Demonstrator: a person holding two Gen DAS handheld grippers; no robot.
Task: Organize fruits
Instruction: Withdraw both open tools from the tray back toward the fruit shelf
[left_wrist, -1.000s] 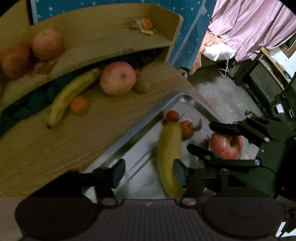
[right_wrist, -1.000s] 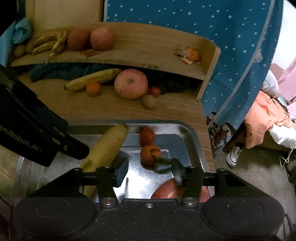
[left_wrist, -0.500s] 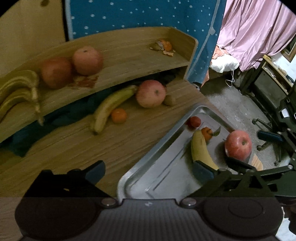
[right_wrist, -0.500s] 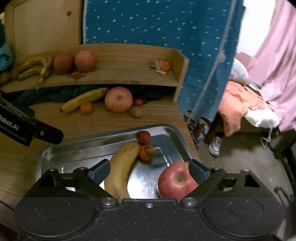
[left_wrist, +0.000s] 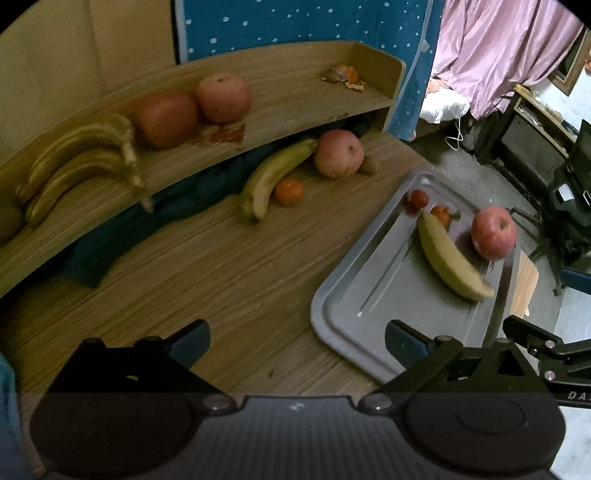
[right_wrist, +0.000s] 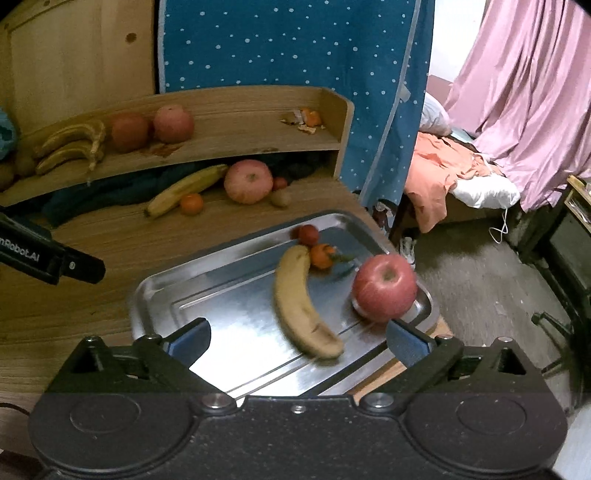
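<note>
Fruits left on the surface (left_wrist: 221, 266), notably the banana (left_wrist: 275, 175), are lain ahead of the released left claw (left_wrist: 295, 341); the right claw (right_wrist: 297, 338) is released too.

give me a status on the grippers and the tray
Left gripper open, empty. Right gripper open, empty. Tray holds banana, apple, orange, small red fruit. Nothing in the way.
</note>
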